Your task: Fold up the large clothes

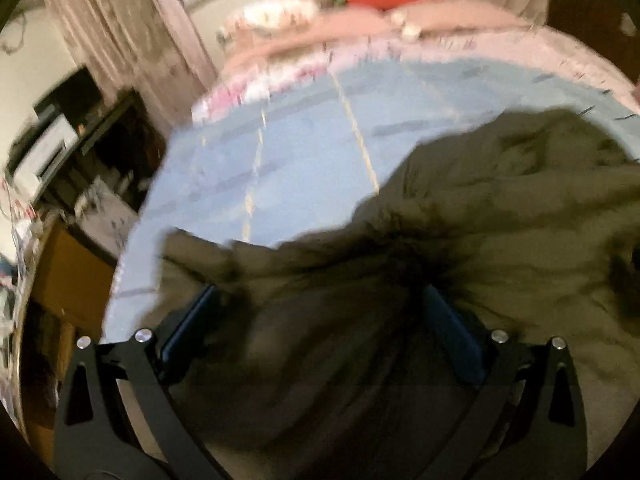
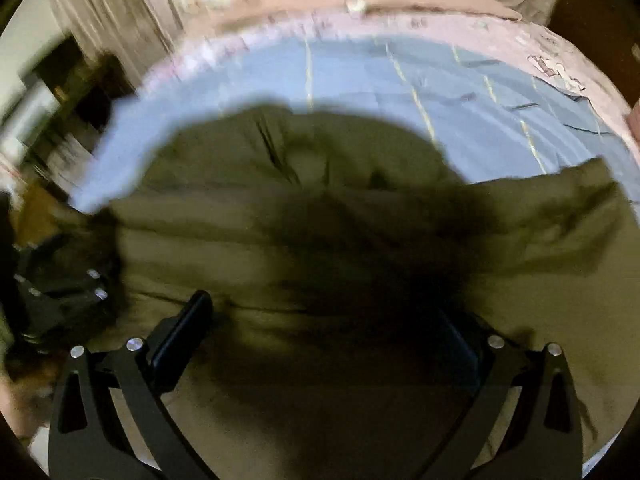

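Olive-green cloth, a large garment (image 1: 460,220), lies crumpled on the blue sheet (image 1: 280,152) of the bed, right under and ahead of both tongs. The left tongs (image 1: 320,312) and the right tongs (image 2: 324,320) stand apart, with cloth between their fingers but not clamped. The garment stretches mostly left to right. Both hands seem equally near. No writing is readable; the pictures are blurred.

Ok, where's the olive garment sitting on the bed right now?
The olive garment lies bunched at the near edge of the blue sheet, directly under both open grippers; in the left wrist view it fills the lower right, pink pillows far beyond.
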A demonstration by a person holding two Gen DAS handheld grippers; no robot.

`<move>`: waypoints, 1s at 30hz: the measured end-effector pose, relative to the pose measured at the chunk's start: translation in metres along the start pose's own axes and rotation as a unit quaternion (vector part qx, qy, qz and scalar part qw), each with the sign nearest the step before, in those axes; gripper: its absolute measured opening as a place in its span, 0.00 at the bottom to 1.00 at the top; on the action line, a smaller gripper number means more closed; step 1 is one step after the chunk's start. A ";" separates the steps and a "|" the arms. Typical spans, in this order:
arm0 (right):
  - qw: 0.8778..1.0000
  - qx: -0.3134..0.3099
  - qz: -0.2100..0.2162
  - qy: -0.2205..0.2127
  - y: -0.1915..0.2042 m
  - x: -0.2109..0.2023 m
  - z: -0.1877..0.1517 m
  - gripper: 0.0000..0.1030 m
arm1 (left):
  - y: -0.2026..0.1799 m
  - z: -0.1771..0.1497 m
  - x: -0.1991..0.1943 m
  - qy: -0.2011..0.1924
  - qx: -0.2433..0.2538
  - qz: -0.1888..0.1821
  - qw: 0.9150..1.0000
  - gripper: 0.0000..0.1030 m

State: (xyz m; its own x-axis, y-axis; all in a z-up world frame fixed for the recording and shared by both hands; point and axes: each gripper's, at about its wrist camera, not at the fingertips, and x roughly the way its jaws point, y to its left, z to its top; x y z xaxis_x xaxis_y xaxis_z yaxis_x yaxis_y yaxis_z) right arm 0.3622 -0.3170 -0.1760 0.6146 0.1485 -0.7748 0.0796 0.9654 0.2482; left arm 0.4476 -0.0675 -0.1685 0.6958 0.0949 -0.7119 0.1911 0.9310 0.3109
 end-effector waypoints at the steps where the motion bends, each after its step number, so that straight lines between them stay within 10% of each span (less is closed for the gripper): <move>1: 1.000 0.000 0.001 -0.019 -0.006 -0.019 -0.003 0.99 | 0.005 -0.003 -0.015 -0.013 0.004 0.002 1.000 0.98; 7: 0.997 -0.031 -0.044 -0.057 -0.045 -0.088 -0.055 0.99 | 0.041 -0.041 -0.069 -0.039 -0.003 -0.022 0.999 0.98; 16: 0.996 -0.027 -0.082 0.027 -0.102 -0.011 -0.098 0.99 | 0.047 -0.091 0.001 0.041 -0.029 -0.077 0.996 0.98; 30: 0.994 -0.040 -0.104 0.016 -0.093 0.003 -0.083 0.99 | 0.046 -0.091 0.003 0.050 -0.052 -0.080 0.994 0.98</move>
State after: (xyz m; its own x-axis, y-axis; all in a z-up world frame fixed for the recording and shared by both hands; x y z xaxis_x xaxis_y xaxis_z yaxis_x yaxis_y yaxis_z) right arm 0.2918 -0.3888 -0.2498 0.5658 -0.0514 -0.8229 0.1400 0.9896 0.0345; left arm 0.3957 0.0076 -0.2131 0.5888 -0.0280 -0.8078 0.2181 0.9678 0.1254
